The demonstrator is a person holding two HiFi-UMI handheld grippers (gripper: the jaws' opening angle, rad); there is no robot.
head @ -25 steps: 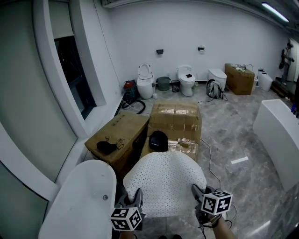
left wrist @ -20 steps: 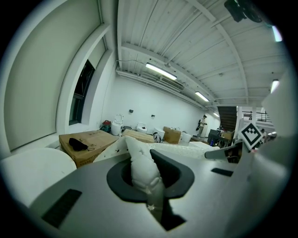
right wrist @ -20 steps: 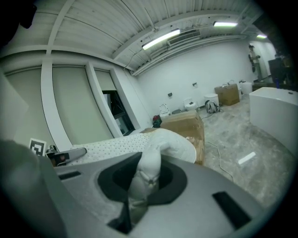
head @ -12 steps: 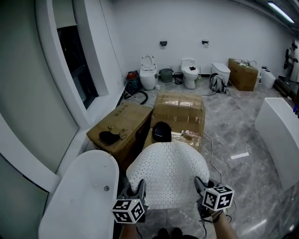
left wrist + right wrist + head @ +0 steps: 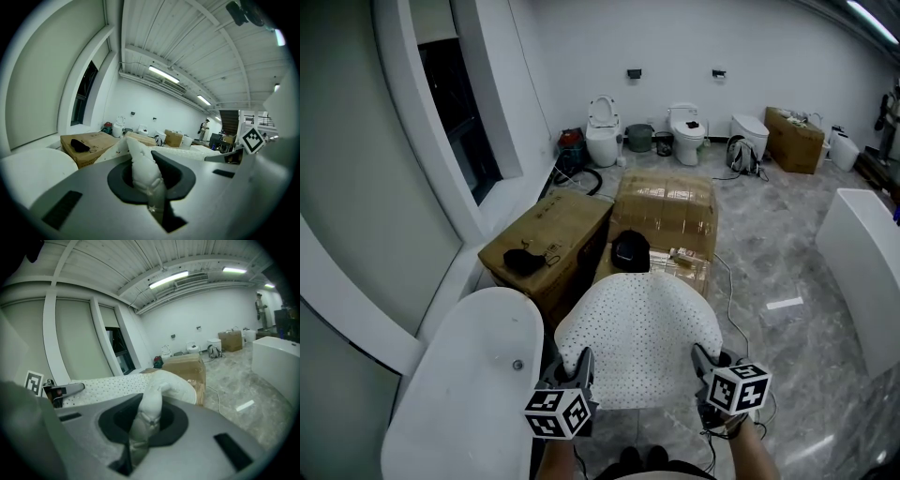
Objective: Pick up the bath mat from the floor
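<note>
The white bath mat (image 5: 639, 337), dotted with small holes, is held up off the floor and spread between both grippers. My left gripper (image 5: 581, 364) is shut on its near left corner, and the pinched fold of the mat (image 5: 143, 165) shows between the jaws. My right gripper (image 5: 701, 361) is shut on the near right corner, with a bunched fold of mat (image 5: 150, 413) squeezed in its jaws. The far edge of the mat curves over toward the cardboard boxes.
A white bathtub (image 5: 464, 384) lies at the lower left. Cardboard boxes (image 5: 548, 246) and a wrapped box (image 5: 667, 211) stand ahead, with a black cap (image 5: 630, 250) on them. Toilets (image 5: 603, 133) line the far wall. A white tub (image 5: 862, 253) stands at right. A cable (image 5: 729, 281) runs over the floor.
The view has shifted a little forward and down. The mat stays stretched between both shut grippers, held at about the same height.
</note>
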